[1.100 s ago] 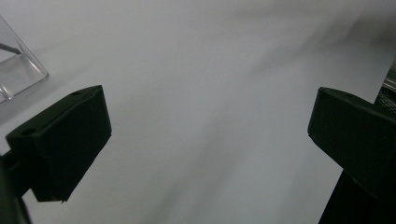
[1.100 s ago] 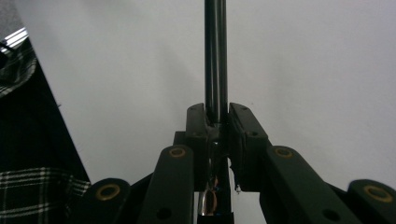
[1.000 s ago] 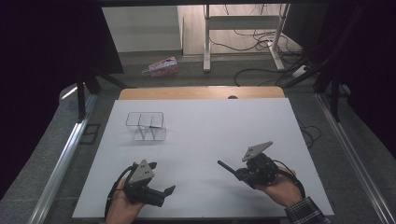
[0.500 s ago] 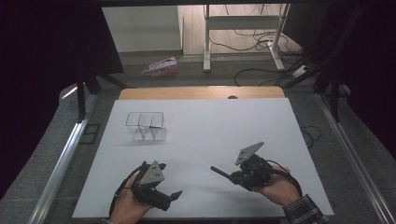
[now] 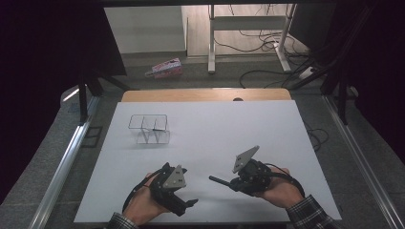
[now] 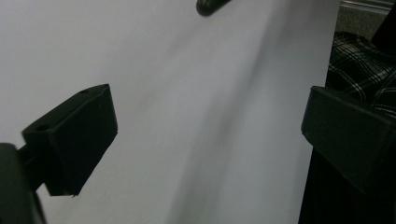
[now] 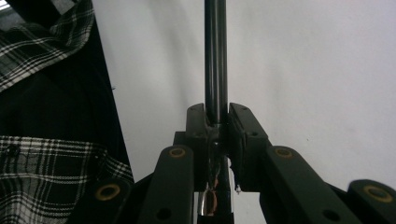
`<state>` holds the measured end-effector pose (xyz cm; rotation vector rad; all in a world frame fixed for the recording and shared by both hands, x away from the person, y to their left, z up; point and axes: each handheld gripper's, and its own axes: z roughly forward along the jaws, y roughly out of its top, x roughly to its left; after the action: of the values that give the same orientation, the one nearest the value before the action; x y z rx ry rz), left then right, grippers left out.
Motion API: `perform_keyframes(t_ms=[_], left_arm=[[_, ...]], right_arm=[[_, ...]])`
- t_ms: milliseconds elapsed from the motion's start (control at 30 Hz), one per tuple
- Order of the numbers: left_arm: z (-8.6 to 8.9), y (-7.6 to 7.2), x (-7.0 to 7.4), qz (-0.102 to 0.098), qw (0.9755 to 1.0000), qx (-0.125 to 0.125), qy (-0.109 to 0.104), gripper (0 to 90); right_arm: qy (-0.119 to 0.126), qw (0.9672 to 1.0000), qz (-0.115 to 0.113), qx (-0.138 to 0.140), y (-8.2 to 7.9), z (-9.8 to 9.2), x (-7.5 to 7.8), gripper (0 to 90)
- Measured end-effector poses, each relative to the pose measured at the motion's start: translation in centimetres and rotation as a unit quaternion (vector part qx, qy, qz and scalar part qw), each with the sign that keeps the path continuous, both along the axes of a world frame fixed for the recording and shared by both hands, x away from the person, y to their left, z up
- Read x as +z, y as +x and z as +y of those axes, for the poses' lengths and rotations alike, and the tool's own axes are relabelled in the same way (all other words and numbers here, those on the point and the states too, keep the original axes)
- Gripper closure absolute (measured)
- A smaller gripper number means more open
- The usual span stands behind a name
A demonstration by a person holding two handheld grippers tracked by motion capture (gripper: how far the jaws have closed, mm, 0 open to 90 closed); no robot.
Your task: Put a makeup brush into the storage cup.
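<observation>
My right gripper (image 5: 233, 183) is at the front right of the white table top (image 5: 215, 129), shut on a thin black pen (image 5: 216, 180) that points left. In the right gripper view the pen (image 7: 215, 56) runs straight out from between the pressed jaws of that gripper (image 7: 217, 122). My left gripper (image 5: 187, 205) is at the front left, open, its tips turned toward the right hand. Its jaws have just been closing a little, with nothing between them. In the left gripper view the pen's tip (image 6: 210, 5) shows far beyond the gripper (image 6: 205, 135).
A clear compartmented holder (image 5: 149, 129) stands at the back left of the table top. A wooden strip (image 5: 205, 94) borders the far edge. Metal rails (image 5: 67, 157) run along both sides. A pink packet (image 5: 165, 67) and cables lie on the floor beyond.
The two hands have drawn closer together: my left gripper moved right, and my right gripper moved a little left with the pen still in it.
</observation>
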<state>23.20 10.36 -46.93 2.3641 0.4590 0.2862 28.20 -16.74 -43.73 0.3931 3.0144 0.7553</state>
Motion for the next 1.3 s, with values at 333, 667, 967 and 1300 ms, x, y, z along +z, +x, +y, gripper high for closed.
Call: perform_keyframes(t_ms=[333, 667, 967, 1300], left_arm=[[-1.5, 0.4, 0.2, -0.011, 0.9993, -0.035, 0.011, 24.8], [-2.8, 0.0, 0.1, -0.03, 0.9965, -0.067, 0.039, 40.2], [-3.3, -0.3, 0.1, -0.042, 0.994, -0.086, 0.052, 59.0], [-3.3, -0.5, -0.3, -0.035, 0.9901, -0.121, 0.062, 76.7]], right_arm=[[-0.015, 0.9994, 0.0, 0.03, -0.2, 1.3, 0.0, 78.3], [-0.028, 0.9971, 0.01, 0.07, -0.7, 2.4, -0.1, 78.3], [-0.028, 0.9945, 0.018, 0.099, -1.0, 3.0, 0.0, 78.3], [-0.021, 0.9936, 0.022, 0.109, -1.0, 2.9, -0.1, 78.1]])
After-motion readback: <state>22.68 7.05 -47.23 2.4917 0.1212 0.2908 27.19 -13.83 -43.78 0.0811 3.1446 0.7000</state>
